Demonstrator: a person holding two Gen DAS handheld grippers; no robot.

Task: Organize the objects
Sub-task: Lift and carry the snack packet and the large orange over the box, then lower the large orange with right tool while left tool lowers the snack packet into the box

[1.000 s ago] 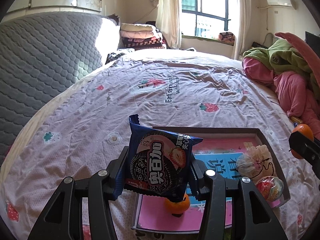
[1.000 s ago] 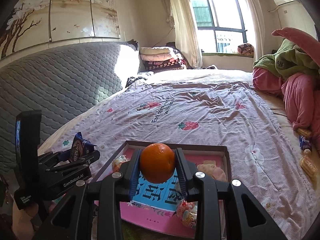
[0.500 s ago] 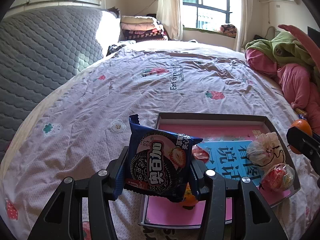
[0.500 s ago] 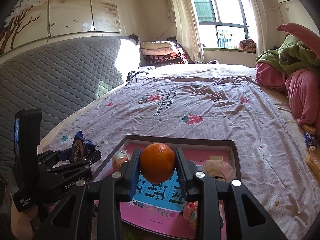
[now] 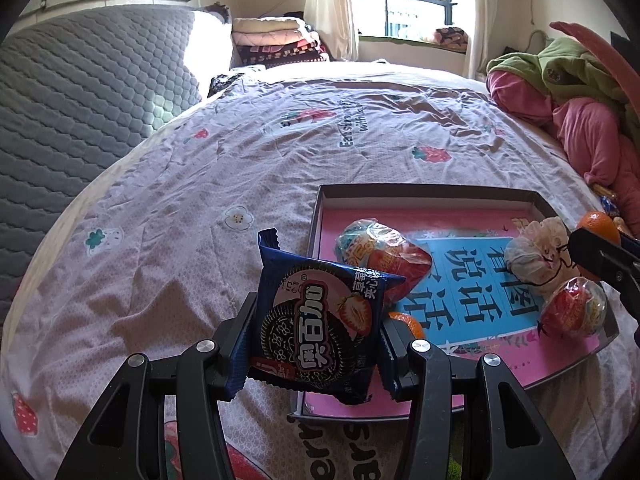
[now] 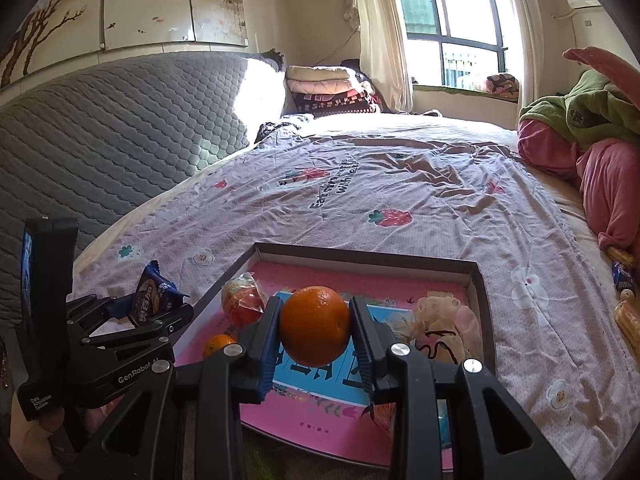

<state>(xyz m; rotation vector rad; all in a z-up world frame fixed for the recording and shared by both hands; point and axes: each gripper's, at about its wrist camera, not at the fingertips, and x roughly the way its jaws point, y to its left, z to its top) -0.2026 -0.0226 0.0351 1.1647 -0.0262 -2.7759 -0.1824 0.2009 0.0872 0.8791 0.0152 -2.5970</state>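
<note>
My left gripper is shut on a blue cookie packet and holds it above the near left corner of a shallow pink-lined box on the bed. My right gripper is shut on an orange above the box; the orange also shows in the left wrist view. The box holds a wrapped orange snack, a small orange, a cream mesh pouch and a wrapped round candy. The left gripper with its packet shows in the right wrist view.
The pink strawberry-print bedspread stretches beyond the box. A grey quilted headboard stands to the left. Pink and green bedding is piled at the right. Snack packets lie on the bed right of the box.
Both grippers have drawn back and shifted left relative to the box, so more of its contents shows. Both still hold their objects.
</note>
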